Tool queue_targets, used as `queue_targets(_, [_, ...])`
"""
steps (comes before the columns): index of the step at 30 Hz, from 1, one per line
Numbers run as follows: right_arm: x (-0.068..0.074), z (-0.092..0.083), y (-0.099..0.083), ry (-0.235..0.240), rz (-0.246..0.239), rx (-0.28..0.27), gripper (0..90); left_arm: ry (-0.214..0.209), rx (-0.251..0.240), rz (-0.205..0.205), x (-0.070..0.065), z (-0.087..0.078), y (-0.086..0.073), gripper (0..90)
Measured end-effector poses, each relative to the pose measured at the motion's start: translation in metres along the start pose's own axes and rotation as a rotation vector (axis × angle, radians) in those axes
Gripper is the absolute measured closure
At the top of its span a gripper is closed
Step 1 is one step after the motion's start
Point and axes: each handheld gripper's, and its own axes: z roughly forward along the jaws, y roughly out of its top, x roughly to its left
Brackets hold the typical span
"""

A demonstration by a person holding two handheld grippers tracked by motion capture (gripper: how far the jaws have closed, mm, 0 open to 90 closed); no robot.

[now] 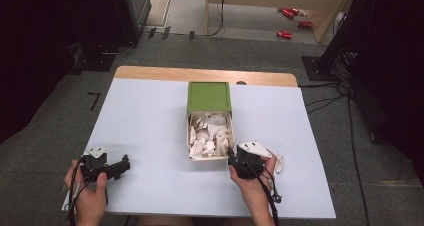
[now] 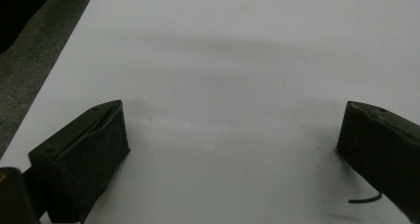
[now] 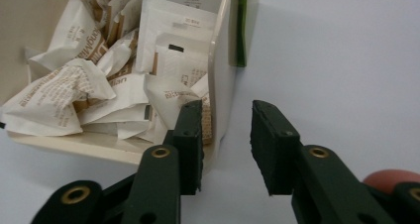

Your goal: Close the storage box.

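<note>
A: Right gripper [image 3: 225, 144] sits at the near right corner of the drawer [image 3: 220, 75]. Jaws stand part open, one on each side of the drawer's right wall; a gap shows between the outer jaw and the wall, and whether the inner jaw touches I cannot tell. No grip on it.

B: Drawer position?

A: Mid-table [image 1: 150, 126], pulled out toward the person from a green box [image 1: 209, 96]. It holds a heap of white packets [image 1: 210, 136], crumpled and flat, some printed.

B: Right hand?

A: Right hand [image 1: 255, 178] holds the gripper just off the drawer's near right corner. A white scrap [image 1: 278, 162] lies beside it on the table.

B: Left side?

A: Left gripper [image 2: 233, 149] rests low at the table's near left, jaws wide apart over bare white surface, holding nothing. Left hand [image 1: 90, 191] wraps its body, well apart from the drawer.
</note>
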Motion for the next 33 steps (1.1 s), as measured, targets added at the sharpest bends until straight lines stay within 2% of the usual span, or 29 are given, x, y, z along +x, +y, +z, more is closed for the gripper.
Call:
queue_targets(5, [0.001,0.004,-0.001,-0.007,0.002,0.001,74.1,0.0,0.0,0.0,0.0,0.0,0.0,0.0])
queue_targets(10, [0.004,0.005,-0.003,0.008,0.032,-0.01,83.0,0.0,0.0,0.0,0.0,0.0,0.0,0.0])
queue_targets(15, [0.007,0.009,-0.005,0.009,0.056,0.001,82.4,0.0,0.0,0.0,0.0,0.0,0.0,0.0])
queue_targets(16, [0.009,0.009,-0.007,-0.011,0.069,-0.015,82.5,0.0,-0.001,-0.001,0.0,0.0,0.0,0.0])
queue_targets(21, [0.012,0.009,-0.007,-0.046,0.065,-0.042,87.9,0.0,0.0,0.0,0.0,0.0,0.0,0.0])
queue_targets(25, [0.012,0.008,-0.007,-0.041,0.062,-0.038,88.2,0.0,0.0,0.0,0.0,0.0,0.0,0.0])
queue_targets(27, [0.012,0.007,-0.007,-0.045,0.074,-0.034,88.3,0.0,0.0,0.0,0.0,0.0,0.0,0.0])
queue_targets(30, [0.015,0.005,-0.006,-0.054,0.115,-0.023,88.1,0.0,0.0,0.0,0.0,0.0,0.0,0.0])
queue_targets(33, [0.018,0.005,-0.006,-0.059,0.129,-0.019,88.1,0.0,0.0,0.0,0.0,0.0,0.0,0.0])
